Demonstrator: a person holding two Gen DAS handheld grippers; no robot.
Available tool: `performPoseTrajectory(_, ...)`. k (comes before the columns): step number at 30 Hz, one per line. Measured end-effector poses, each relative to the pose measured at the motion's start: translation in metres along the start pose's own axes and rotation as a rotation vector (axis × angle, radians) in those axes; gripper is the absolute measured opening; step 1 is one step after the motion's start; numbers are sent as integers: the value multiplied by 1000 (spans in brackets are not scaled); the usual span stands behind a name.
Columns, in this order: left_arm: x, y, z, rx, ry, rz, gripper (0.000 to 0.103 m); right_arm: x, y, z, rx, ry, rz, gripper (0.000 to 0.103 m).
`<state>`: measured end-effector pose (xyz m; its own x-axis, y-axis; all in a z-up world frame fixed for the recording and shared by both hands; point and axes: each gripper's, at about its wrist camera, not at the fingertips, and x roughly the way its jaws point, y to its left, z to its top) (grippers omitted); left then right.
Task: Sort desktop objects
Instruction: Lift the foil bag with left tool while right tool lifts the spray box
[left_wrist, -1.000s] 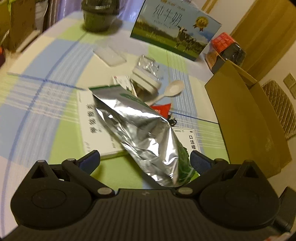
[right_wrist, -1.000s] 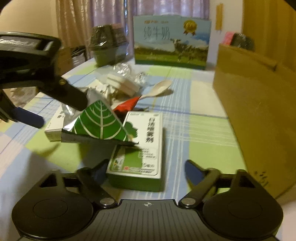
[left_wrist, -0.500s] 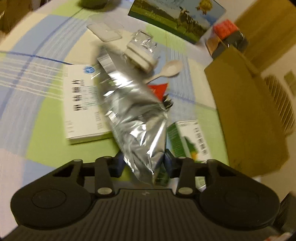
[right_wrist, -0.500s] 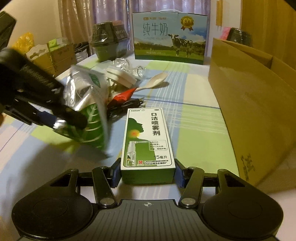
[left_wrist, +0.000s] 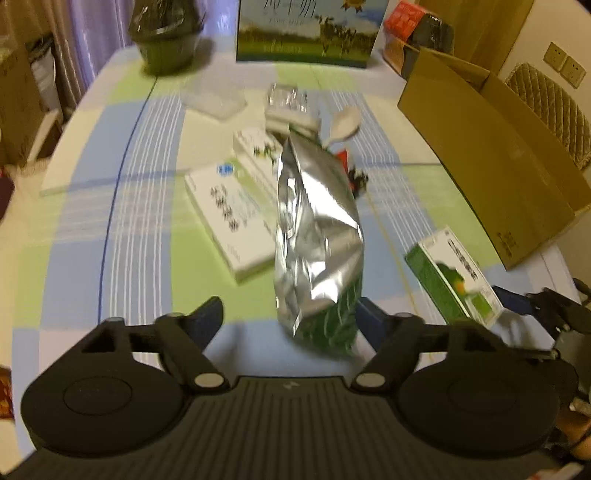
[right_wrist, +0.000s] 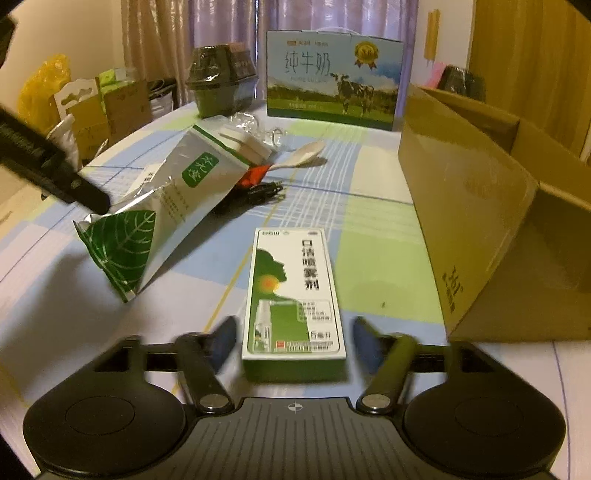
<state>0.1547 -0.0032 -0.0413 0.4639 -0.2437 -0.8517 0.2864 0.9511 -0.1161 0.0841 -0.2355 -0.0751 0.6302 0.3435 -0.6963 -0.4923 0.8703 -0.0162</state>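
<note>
Both your tools are at the pick-up step and neither has a grip. Your left gripper (left_wrist: 288, 312) has its jaws spread wide, with the foil pouch (left_wrist: 314, 229) leaning between them and lying against the right-hand finger only. From the right wrist view, the pouch is tilted with its green leaf-printed end low, near the desk (right_wrist: 369, 221). Your right gripper (right_wrist: 294, 332) is also released. Its jaws stand either side of the near end of the green spray box (right_wrist: 293, 295), which lies flat on the desk, and a gap shows on each side.

My guess is that the open cardboard box (right_wrist: 480, 221) just to the right is where things go. So the next move calls for you to close squarely on the spray box's long sides and lift it clear over the carton wall. The pouch is slick and crumpled, so centre it before you squeeze.

The desk wears a checked cloth in blue, green and white. Further back lies a loose heap: a white medicine box (left_wrist: 229, 218), a pale spoon (right_wrist: 306, 153) and a red wrapper (right_wrist: 255, 175). At the far edge stand a milk gift case (right_wrist: 332, 74) and a dark tub (right_wrist: 218, 81). Behind them hang curtains (right_wrist: 221, 22), in dim, warm indoor light
</note>
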Motion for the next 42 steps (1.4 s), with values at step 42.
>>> performPoseTrajectory(42, 58, -40, -7, 142, 179, -123, 63, 19, -5, 7, 20, 48, 37, 55)
